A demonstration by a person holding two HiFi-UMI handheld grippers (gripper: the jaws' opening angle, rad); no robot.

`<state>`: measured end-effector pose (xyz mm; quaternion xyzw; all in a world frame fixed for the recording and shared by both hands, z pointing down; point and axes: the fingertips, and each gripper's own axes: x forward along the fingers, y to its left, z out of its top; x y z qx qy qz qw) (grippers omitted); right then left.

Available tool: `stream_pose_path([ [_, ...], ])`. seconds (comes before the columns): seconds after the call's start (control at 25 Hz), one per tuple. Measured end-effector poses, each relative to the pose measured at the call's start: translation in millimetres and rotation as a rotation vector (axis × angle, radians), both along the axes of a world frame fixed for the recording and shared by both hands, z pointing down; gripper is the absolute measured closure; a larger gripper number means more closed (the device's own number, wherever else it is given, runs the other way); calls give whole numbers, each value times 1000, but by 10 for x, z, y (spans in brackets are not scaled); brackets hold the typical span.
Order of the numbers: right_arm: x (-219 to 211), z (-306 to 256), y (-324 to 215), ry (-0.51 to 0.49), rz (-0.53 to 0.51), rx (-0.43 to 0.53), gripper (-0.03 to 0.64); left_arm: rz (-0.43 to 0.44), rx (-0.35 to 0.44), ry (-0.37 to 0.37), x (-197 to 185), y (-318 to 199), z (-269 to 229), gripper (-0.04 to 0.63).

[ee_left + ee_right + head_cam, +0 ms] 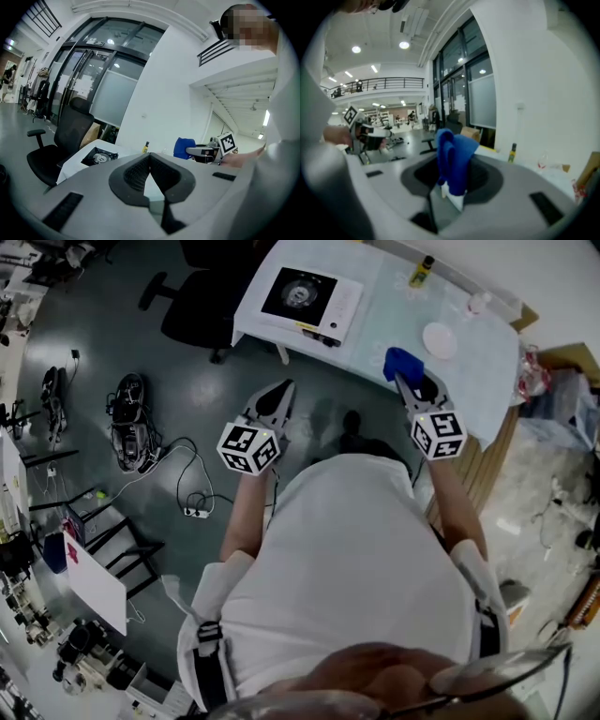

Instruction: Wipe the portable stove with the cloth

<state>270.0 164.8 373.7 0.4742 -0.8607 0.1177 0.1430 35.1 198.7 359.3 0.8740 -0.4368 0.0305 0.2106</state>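
Note:
The portable stove (302, 296), white with a black burner top, sits on the left part of the table (394, 315), well ahead of both grippers; it also shows in the left gripper view (99, 158). My right gripper (406, 381) (451, 183) is shut on the blue cloth (402, 361) (453, 152), which sticks up from its jaws, held in the air near the table's front edge. My left gripper (286, 386) (150, 157) is shut with nothing in it, over the floor short of the table. From the left gripper view the cloth (183, 147) appears at the right.
On the table stand a yellow-capped bottle (421, 271), a white dish (439, 339) and a glass (478, 304). A black office chair (192, 301) stands left of the table. Cables and a power strip (195, 512) lie on the floor at the left.

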Motion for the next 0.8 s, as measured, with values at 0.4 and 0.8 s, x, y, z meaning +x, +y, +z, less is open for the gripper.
stream_pose_path([
  [0.4,176,205,-778,3,-78,-46,476,-34,-44,-24,301,-647,162,563],
  [0.8,358,602,-1401,-3,-151,-91,476,-56,-81,-50,668,-1140,386,563],
])
